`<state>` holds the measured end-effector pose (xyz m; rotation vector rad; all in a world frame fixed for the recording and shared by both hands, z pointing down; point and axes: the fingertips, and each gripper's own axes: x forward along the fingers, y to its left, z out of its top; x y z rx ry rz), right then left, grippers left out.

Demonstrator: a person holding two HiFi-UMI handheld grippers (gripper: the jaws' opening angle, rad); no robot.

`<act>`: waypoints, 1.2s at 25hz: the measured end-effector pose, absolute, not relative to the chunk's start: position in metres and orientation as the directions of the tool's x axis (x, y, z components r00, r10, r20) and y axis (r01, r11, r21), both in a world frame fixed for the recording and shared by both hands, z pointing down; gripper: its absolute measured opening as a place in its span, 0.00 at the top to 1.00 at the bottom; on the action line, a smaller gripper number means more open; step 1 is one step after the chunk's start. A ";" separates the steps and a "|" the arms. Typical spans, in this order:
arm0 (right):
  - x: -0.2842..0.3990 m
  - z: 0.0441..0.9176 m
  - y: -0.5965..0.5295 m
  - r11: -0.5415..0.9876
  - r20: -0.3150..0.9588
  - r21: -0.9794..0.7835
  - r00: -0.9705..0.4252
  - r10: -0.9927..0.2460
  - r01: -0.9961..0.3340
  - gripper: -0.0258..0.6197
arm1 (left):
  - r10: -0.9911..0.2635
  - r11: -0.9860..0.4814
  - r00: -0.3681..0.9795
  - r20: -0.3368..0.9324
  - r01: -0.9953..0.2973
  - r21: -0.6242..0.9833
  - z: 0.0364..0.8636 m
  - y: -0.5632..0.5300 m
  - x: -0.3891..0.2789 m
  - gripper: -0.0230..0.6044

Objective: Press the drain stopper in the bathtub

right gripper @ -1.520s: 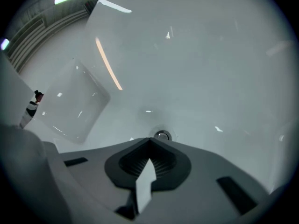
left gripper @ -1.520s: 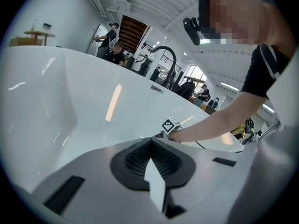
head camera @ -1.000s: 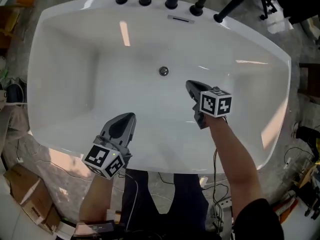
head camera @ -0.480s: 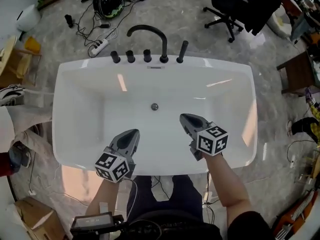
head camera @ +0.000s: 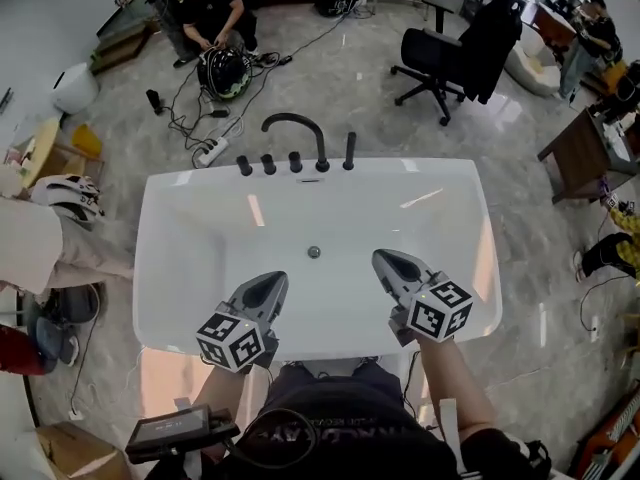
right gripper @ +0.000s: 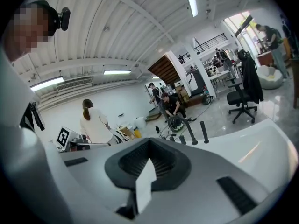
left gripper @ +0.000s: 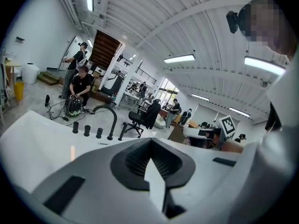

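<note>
A freestanding bathtub [head camera: 400,168] stands on the marble floor [head camera: 330,88] of an open-plan lab hall, beside an office chair [head camera: 455,48], trailing cables [head camera: 190,118] and a crouching worker [head camera: 215,13].

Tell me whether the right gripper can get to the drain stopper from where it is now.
Probably yes. The right gripper hangs over the near side of the bathtub, jaws together. The drain stopper lies bare on the tub floor to its left, with nothing between them. It only has to reach down.
</note>
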<state>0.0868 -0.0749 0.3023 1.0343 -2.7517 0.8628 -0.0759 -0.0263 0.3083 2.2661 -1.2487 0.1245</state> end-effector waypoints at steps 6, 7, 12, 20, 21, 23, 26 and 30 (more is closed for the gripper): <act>0.097 0.264 -0.053 0.636 0.185 -0.468 -0.772 -0.608 -0.613 0.94 | -0.765 -0.458 0.581 0.278 -0.794 0.399 0.272 -0.015 -0.067 0.95; 0.097 0.259 -0.050 0.643 0.177 -0.464 -0.775 -0.607 -0.609 0.94 | -0.766 -0.465 0.584 0.269 -0.792 0.396 0.267 -0.014 -0.064 0.95; 0.098 0.242 -0.030 0.667 0.148 -0.450 -0.786 -0.600 -0.594 0.94 | -0.757 -0.494 0.607 0.242 -0.774 0.395 0.251 -0.005 -0.049 0.95; 0.091 0.221 -0.002 0.696 0.109 -0.448 -0.806 -0.581 -0.562 0.94 | -0.729 -0.519 0.643 0.235 -0.743 0.422 0.245 0.015 -0.028 0.95; 0.090 0.221 0.003 0.696 0.106 -0.451 -0.808 -0.579 -0.559 0.94 | -0.725 -0.521 0.647 0.236 -0.740 0.426 0.245 0.018 -0.026 0.95; 0.087 0.219 0.010 0.699 0.102 -0.455 -0.812 -0.575 -0.552 0.94 | -0.721 -0.525 0.650 0.238 -0.737 0.426 0.245 0.023 -0.024 0.95; 0.082 0.218 0.021 0.702 0.098 -0.459 -0.816 -0.569 -0.545 0.94 | -0.725 -0.525 0.647 0.237 -0.741 0.419 0.242 0.028 -0.025 0.95; 0.084 0.225 0.036 0.694 0.101 -0.469 -0.815 -0.571 -0.545 0.94 | -0.726 -0.527 0.647 0.233 -0.741 0.416 0.243 0.039 -0.021 0.95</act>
